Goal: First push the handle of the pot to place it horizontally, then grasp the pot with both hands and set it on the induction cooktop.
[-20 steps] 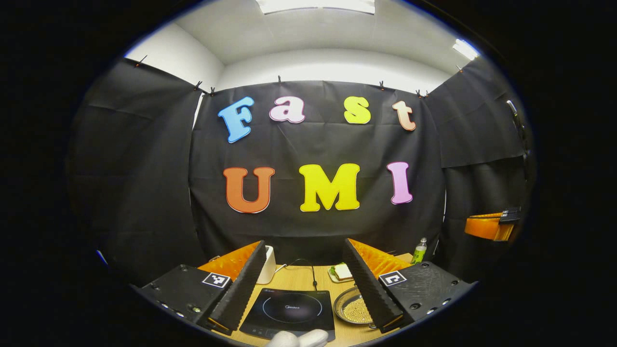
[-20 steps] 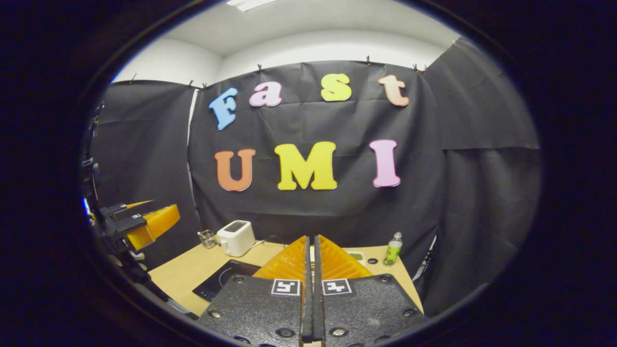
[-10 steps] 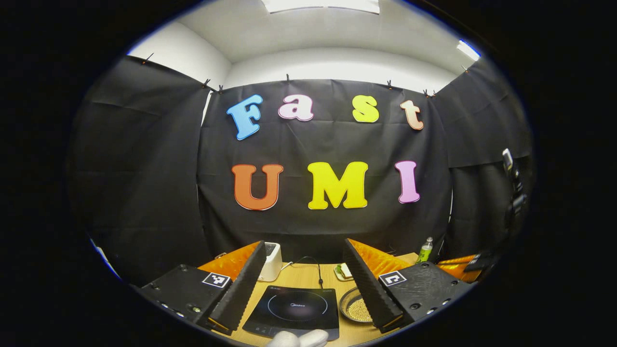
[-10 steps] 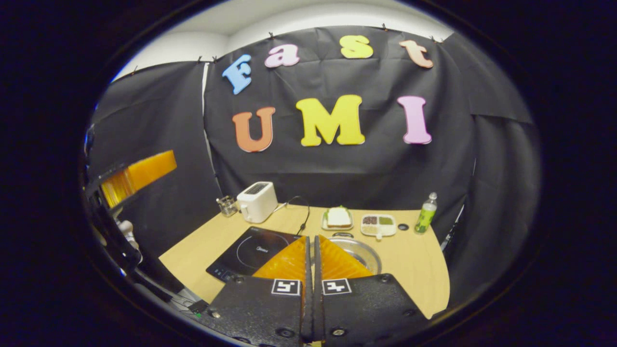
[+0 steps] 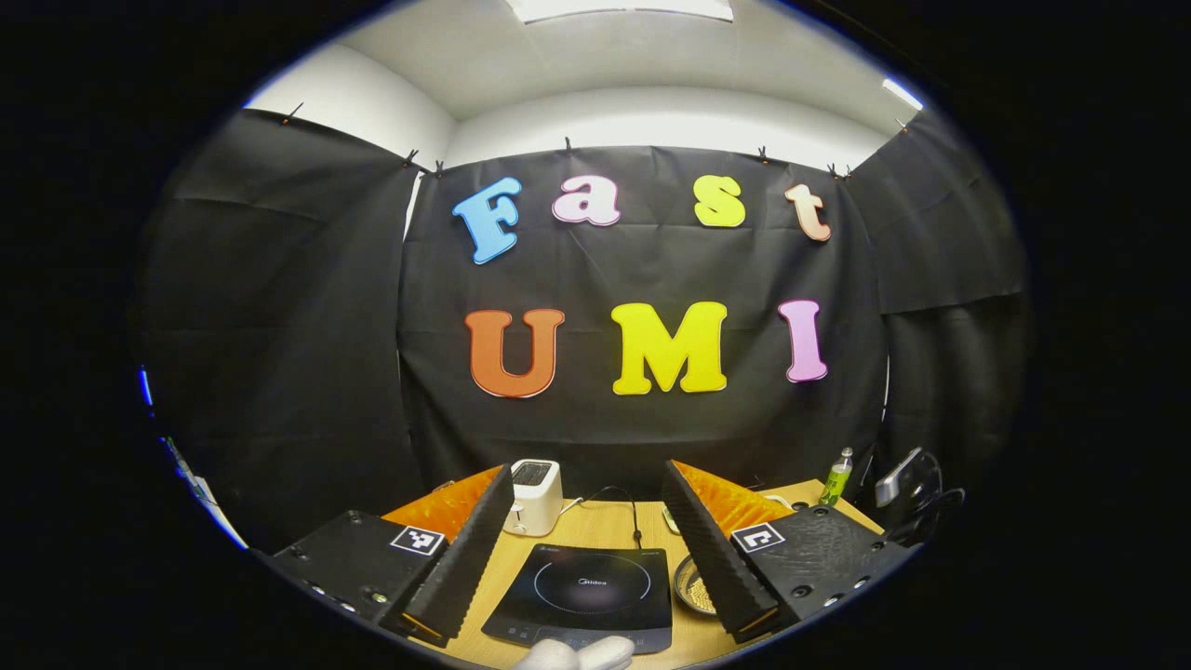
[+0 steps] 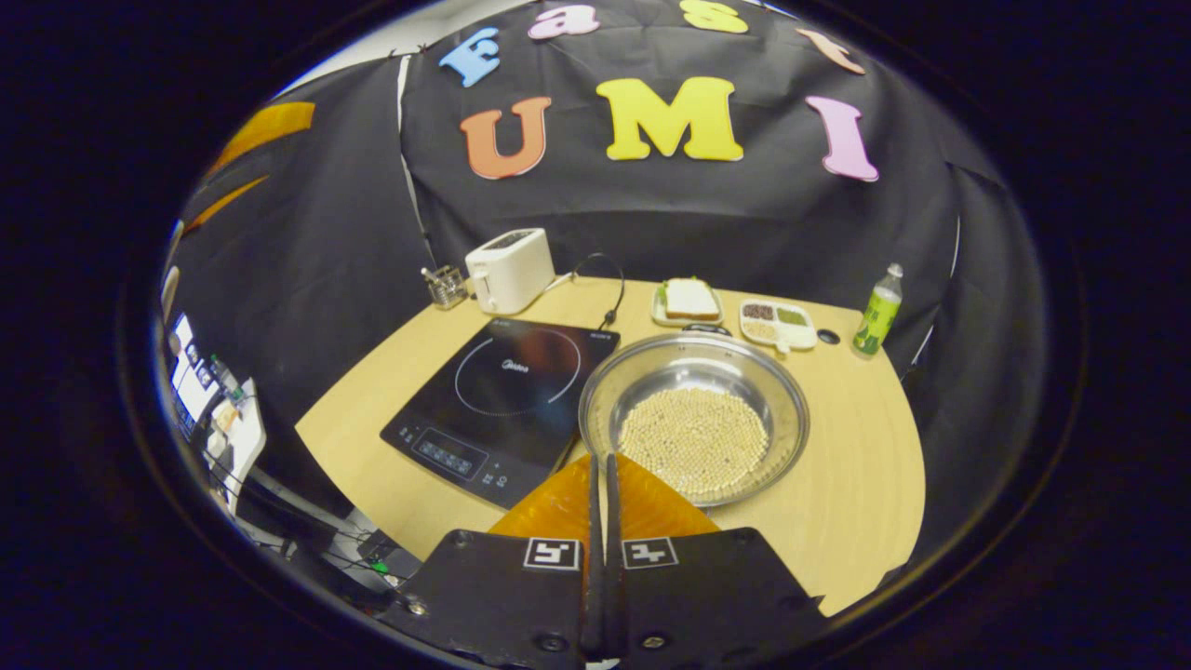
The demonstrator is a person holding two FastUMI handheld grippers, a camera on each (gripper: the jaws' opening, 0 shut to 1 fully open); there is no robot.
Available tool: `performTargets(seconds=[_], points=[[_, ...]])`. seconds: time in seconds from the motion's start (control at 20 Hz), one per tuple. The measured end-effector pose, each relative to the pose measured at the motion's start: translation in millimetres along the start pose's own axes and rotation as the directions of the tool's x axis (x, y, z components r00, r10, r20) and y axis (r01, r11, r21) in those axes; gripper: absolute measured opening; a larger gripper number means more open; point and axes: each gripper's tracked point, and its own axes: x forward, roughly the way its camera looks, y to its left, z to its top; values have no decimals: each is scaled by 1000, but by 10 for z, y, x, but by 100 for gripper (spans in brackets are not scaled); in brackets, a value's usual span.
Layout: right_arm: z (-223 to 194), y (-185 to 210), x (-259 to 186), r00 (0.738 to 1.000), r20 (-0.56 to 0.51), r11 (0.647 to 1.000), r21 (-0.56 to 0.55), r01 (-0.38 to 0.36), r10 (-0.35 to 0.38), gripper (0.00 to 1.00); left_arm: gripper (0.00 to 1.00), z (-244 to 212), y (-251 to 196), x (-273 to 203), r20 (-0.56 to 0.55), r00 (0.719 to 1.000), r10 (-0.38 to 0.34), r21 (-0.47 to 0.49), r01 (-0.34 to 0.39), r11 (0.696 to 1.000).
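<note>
The shallow steel pot of pale beans (image 6: 696, 419) looks rigid, slippery and weighty; opposite rim edges suit gripping. Right gripper (image 6: 602, 461) fingers pressed together, left gripper (image 5: 589, 507) fingers spread.

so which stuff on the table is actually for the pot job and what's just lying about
For the job:
- pot, holding pale beads
- induction cooktop, beside the pot

Lying about:
- toaster
- glass holder
- sandwich plate
- divided dish
- green bottle
</note>
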Motion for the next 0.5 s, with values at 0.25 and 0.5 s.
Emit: performTargets(seconds=[0.25,0.5], points=[[-448,74,357,992,-124,999,41,-9,14,4,96,-121,118,-13,-25,999,24,-5,-24,1000],[-559,61,585,986,-169,1000,28,9,-4,4,96,-200,244,8,-48,997,52,-5,-52,999]])
